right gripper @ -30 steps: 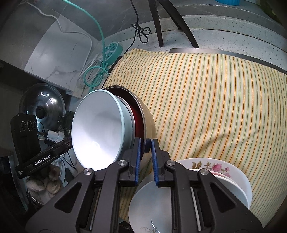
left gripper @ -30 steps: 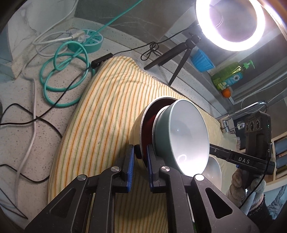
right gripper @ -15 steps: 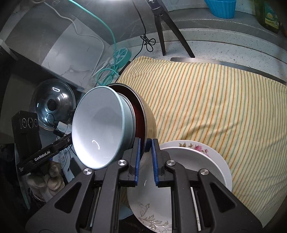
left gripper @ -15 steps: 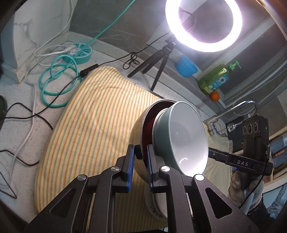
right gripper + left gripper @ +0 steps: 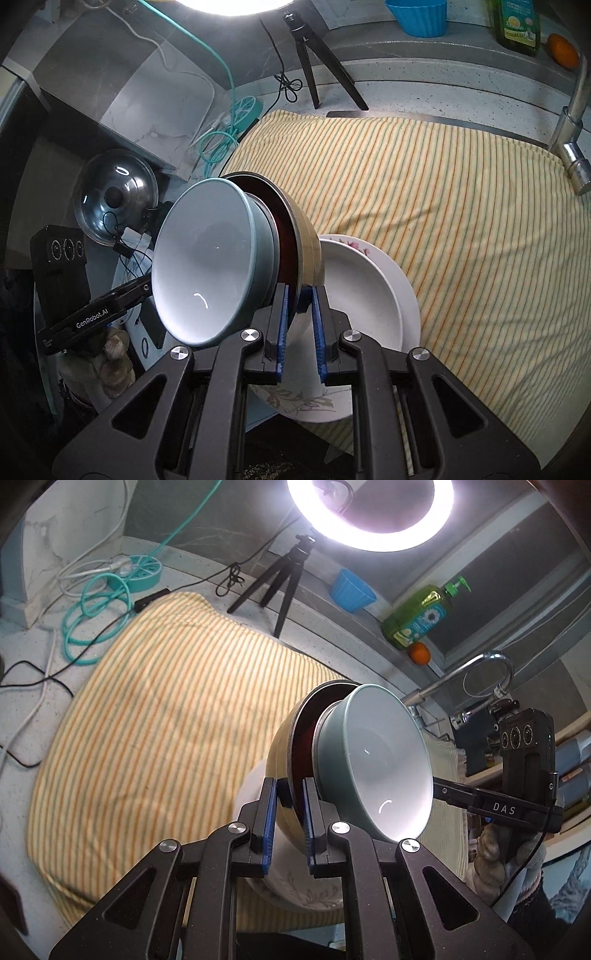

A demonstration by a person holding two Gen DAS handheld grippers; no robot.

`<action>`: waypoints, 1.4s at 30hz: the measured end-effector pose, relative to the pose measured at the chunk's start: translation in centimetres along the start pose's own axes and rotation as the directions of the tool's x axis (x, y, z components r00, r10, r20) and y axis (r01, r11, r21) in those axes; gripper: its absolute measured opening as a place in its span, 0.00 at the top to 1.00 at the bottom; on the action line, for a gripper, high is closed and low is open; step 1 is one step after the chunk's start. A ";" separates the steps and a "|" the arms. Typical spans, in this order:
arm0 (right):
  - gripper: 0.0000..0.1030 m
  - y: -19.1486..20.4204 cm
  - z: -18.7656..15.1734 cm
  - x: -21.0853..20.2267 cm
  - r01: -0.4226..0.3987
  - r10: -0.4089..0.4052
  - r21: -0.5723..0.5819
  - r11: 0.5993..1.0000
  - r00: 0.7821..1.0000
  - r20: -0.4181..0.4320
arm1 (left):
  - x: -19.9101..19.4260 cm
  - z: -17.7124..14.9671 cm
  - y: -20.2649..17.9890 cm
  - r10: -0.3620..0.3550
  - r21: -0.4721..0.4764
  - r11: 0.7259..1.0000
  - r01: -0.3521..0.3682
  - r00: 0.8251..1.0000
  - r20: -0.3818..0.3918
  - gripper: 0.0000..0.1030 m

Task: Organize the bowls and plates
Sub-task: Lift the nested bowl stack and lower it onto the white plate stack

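Observation:
A stack of nested bowls is held in the air between both grippers: a pale teal bowl (image 5: 384, 760) (image 5: 207, 266) sits inside a cream bowl with a dark red inside (image 5: 284, 746) (image 5: 304, 232). My left gripper (image 5: 290, 805) is shut on the cream bowl's rim. My right gripper (image 5: 299, 314) is shut on the opposite rim. Below the stack, white flowered plates (image 5: 365, 295) (image 5: 295, 893) lie on the striped yellow cloth (image 5: 155, 709) (image 5: 461, 206).
A ring light on a black tripod (image 5: 280, 579) stands behind the cloth, with teal cable coils (image 5: 99, 605), a blue cup (image 5: 351, 590), a green soap bottle (image 5: 421, 616) and an orange (image 5: 419, 653). A faucet (image 5: 570, 122) is at the right; a steel lid (image 5: 114, 195) at the left.
Both grippers have lifted the nested bowls up and back from the cloth. The white plates below now show more fully. The grip on the rim is unchanged.

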State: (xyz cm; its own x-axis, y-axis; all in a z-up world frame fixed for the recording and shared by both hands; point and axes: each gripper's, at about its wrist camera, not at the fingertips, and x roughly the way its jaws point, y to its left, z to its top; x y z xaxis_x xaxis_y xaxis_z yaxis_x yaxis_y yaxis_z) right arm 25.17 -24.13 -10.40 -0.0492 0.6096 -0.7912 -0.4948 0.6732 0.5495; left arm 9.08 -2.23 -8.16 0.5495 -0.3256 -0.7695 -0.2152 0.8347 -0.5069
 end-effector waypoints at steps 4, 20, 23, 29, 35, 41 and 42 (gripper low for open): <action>0.87 -0.9 -1.4 -0.3 0.002 -0.002 0.000 1.000 1.000 -0.019 | 0.4 -1.5 -0.5 0.005 -0.005 1.000 -0.005 1.000 -0.019 0.91; 0.87 -3.3 -3.2 0.4 0.013 -0.012 0.008 1.000 0.997 -0.075 | 2.0 -4.0 -1.4 0.027 -0.027 0.999 -0.028 0.998 -0.048 0.90; 0.87 -3.5 -3.3 0.5 0.012 -0.011 0.011 1.000 0.997 -0.078 | 2.1 -4.0 -1.4 0.029 -0.028 0.999 -0.030 0.998 -0.048 0.90; 0.87 -3.6 -3.3 0.7 0.014 -0.014 0.003 1.000 0.997 -0.077 | 2.1 -3.8 -1.4 0.042 -0.023 0.999 -0.043 0.998 -0.043 0.91; 0.85 -3.3 -3.1 0.6 0.012 -0.012 -0.006 1.000 0.997 -0.074 | 1.6 -3.7 -1.6 0.055 -0.008 0.998 -0.055 0.998 -0.026 0.90; 0.85 -3.1 -3.4 0.1 0.015 -0.016 -0.016 1.000 0.998 -0.060 | 1.3 -4.1 -1.5 0.068 -0.013 0.998 -0.068 0.998 -0.016 0.90; 0.85 -3.1 -3.4 0.0 0.015 -0.016 -0.017 1.000 0.998 -0.059 | 1.2 -4.2 -1.5 0.069 -0.017 0.997 -0.069 0.998 -0.014 0.89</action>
State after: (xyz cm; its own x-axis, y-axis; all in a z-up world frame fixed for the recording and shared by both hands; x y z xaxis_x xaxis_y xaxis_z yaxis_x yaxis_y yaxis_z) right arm 23.75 -27.60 -13.02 -0.0919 0.5728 -0.8145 -0.5104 0.6752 0.5325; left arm 6.68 -5.73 -10.01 0.5217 -0.2739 -0.8080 -0.2661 0.8476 -0.4591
